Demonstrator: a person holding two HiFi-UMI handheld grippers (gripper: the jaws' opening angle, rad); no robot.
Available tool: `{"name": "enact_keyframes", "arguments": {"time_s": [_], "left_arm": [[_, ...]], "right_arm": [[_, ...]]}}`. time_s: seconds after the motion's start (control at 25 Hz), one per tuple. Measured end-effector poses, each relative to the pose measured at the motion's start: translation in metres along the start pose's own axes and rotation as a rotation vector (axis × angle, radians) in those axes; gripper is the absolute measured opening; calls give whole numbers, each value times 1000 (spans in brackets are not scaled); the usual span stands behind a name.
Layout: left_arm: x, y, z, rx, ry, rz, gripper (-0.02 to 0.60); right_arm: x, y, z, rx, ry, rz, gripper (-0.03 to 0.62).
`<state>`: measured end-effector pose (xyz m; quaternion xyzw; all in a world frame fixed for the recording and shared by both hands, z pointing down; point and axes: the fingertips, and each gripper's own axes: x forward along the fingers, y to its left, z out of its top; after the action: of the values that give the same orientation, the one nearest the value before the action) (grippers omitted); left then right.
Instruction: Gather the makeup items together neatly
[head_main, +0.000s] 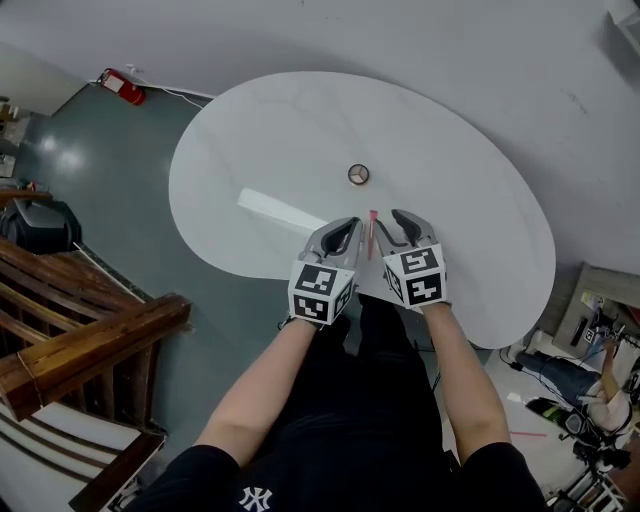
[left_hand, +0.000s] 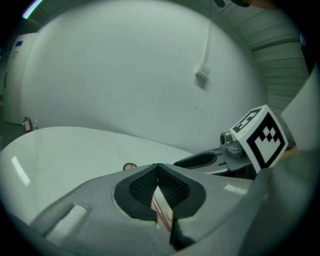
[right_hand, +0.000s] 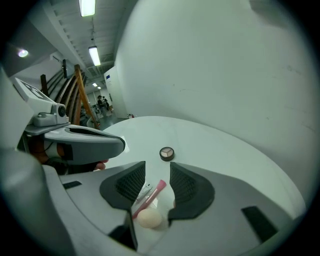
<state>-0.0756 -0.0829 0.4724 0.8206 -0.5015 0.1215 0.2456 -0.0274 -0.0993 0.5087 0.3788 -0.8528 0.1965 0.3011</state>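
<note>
Head view: a person stands at a white oval table (head_main: 260, 150) with a gripper in each hand. The two grippers are side by side over the table's near edge.

Left gripper (left_hand: 158, 166): the tips of its jaws are pressed together and nothing is pinched between them. A strip of table and part of a pink stick show through the wedge-shaped gap below the tips.

Right gripper (right_hand: 157, 167): its jaws are spread and empty. The table surface seen between them carries three of the makeup items:
- a pink brush (right_hand: 150, 195) lying on a slant
- a slim clear piece (right_hand: 144, 190) just beside the brush, on its left; what it is cannot be told
- a beige sponge (right_hand: 149, 218) at the brush's near end, closest to the camera

In the head view the brush appears as a short pink stroke between the two grippers.

A round compact (head_main: 358, 174) lies alone near the middle of the table, beyond the jaws and apart from the other three items.
</note>
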Motion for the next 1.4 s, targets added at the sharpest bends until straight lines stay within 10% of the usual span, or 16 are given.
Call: {"name": "enact_keyframes", "arguments": {"time_s": [0.64,1.4], "left_arm": [[54,49,-4,-109,35,156,9],[62,80,-14,-151,65,226,9]], "right_arm": [[87,-24,14,-269,163,230,198],[147,-14,8,-405,255,281,238]]}}
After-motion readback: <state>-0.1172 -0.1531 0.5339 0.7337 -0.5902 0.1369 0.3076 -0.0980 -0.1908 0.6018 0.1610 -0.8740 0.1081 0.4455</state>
